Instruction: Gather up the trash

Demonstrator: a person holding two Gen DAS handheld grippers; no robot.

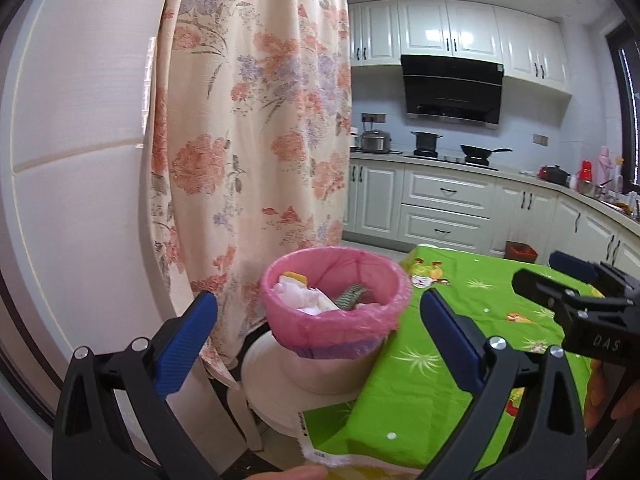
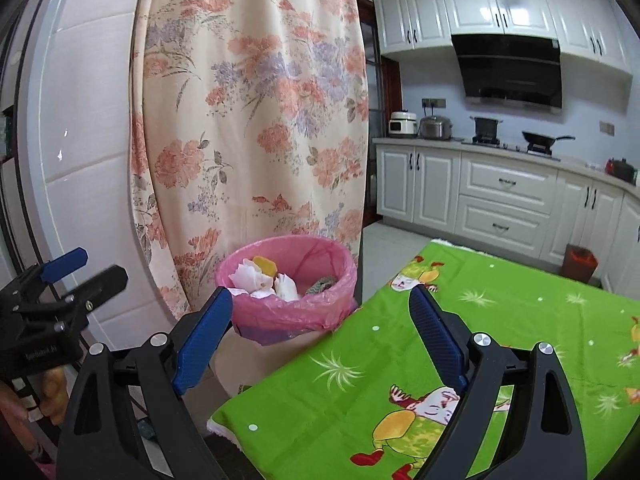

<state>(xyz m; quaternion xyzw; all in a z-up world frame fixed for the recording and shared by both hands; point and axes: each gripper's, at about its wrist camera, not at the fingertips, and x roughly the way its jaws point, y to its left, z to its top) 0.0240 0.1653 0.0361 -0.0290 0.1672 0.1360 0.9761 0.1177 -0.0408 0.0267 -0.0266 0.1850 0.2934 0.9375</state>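
A small bin with a pink liner (image 1: 334, 312) stands on a white stool (image 1: 280, 384) beside the green table (image 1: 472, 320). Inside it lie white crumpled tissues (image 1: 304, 296), a yellow piece (image 1: 298, 277) and a green wrapper (image 1: 352, 295). The bin also shows in the right wrist view (image 2: 288, 300). My left gripper (image 1: 318, 340) is open and empty, just short of the bin. My right gripper (image 2: 320, 328) is open and empty, over the table's edge next to the bin. The right gripper shows in the left view (image 1: 560, 280); the left gripper shows in the right view (image 2: 76, 268).
A floral curtain (image 1: 248, 120) hangs right behind the bin, a white wall panel (image 1: 80, 160) to its left. The green cartoon tablecloth (image 2: 460, 360) covers the table. Kitchen cabinets (image 2: 500, 204) and a stove line the far wall. A small brown bin (image 2: 580, 262) sits on the floor.
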